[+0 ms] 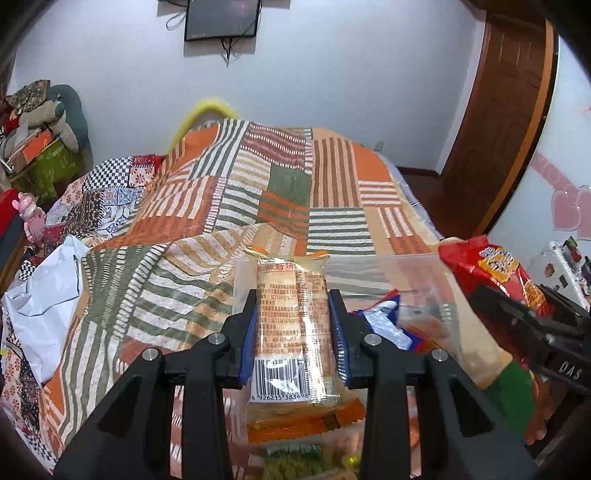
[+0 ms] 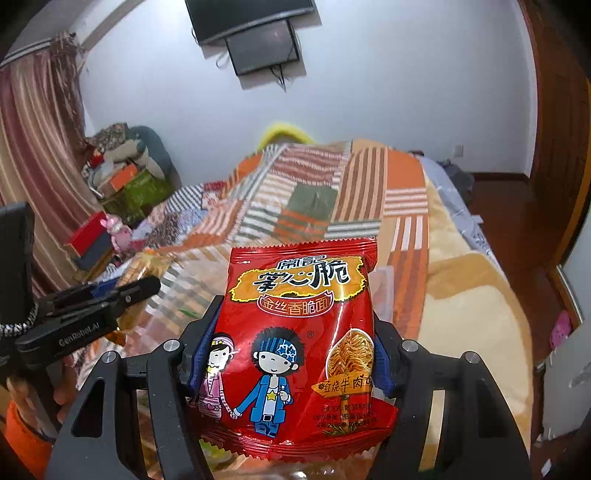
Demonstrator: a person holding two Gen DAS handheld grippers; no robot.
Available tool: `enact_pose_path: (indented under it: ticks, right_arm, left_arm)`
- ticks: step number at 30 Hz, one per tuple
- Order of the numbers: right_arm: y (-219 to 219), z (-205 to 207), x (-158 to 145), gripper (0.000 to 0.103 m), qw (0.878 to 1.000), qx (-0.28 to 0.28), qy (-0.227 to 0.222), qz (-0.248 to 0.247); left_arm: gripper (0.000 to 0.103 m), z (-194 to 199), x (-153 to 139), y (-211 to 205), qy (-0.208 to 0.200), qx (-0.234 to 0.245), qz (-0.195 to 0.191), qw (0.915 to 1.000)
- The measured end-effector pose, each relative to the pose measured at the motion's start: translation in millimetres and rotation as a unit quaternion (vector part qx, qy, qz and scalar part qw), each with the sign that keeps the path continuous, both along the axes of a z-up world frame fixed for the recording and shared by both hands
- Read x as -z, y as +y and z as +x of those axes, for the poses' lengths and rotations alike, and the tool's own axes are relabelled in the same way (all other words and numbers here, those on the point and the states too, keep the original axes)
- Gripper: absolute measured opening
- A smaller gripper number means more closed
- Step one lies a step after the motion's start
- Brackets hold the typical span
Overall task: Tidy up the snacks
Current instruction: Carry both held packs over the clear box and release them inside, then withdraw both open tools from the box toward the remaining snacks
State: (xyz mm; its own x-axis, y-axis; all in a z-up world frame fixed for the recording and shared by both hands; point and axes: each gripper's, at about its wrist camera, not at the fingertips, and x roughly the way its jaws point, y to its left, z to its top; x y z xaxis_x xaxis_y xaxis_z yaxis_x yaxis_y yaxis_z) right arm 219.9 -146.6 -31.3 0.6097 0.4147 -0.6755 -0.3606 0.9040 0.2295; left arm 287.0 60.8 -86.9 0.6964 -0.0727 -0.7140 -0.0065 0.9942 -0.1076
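Above the patchwork bedspread (image 1: 288,184), both grippers were raised, each with a snack packet between its fingers. Left wrist view: the left gripper (image 1: 293,332) had its blue-padded jaws pressed against the two long sides of a clear-wrapped rice cracker packet (image 1: 291,325), which stood roughly upright with its barcode toward the camera and its crimped top edge pointing away. Just beyond and to the right of this packet lay a transparent plastic container (image 1: 424,280) resting on the bedspread; a blue-and-silver wrapper (image 1: 388,321) was visible inside it or against its wall, though which could not be told. An orange wrapper (image 1: 295,424) and a green one (image 1: 291,454) showed below the held packet.

Right wrist view: the right gripper (image 2: 288,354) had its jaws closed on the lower sides of a red crispy-noodle packet (image 2: 299,332), held upright with its printed cartoon face toward the camera. The same red packet appeared at the right edge of the left wrist view, beside the container. The left gripper appeared at the left edge of the right wrist view, near but apart from the red packet.

Background: a wall-mounted screen (image 1: 221,18), a wooden door (image 1: 495,122), a striped curtain (image 2: 33,155) and a white plastic bag (image 1: 40,295) on the bed.
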Motion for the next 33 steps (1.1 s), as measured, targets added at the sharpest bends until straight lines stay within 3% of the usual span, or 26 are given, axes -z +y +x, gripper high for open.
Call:
enact_pose_path:
  ticks: [8, 15, 18, 20, 22, 33]
  right_arm:
    - [6.8, 21.3, 23.3, 0.064, 0.999, -0.013, 0.038, -0.015]
    - [12.8, 26.7, 32.4, 0.066, 0.998, -0.024, 0.054, -0.031]
    - [13.4, 24.3, 29.7, 0.068, 0.998, -0.019, 0.05, -0.04]
    - [13.0, 23.9, 26.6, 0.076, 0.998, -0.012, 0.046, -0.044]
    - [10.2, 20.6, 20.6, 0.081, 0.998, -0.008, 0.039, -0.042]
    - [-3.9, -27.8, -9.8, 0.086, 0.999, -0.018, 0.015, -0.033]
  left_arm:
    - [0.035, 37.1, 28.9, -1.7, 0.043, 0.005, -0.003, 0.9991]
    - [0.037, 43.3, 39.6, -3.3, 0.06, 0.009, 0.0, 0.9981]
    - [0.049, 41.3, 38.1, -1.4, 0.059, 0.008, -0.004, 0.9982]
    - [0.063, 35.2, 34.7, -0.9, 0.048, 0.005, 0.001, 0.9988]
    - [0.067, 28.5, 31.7, -1.1, 0.042, 0.002, 0.015, 0.999]
    - [0.078, -36.0, 3.4, 9.7, 0.029, 0.019, 0.033, 0.9988]
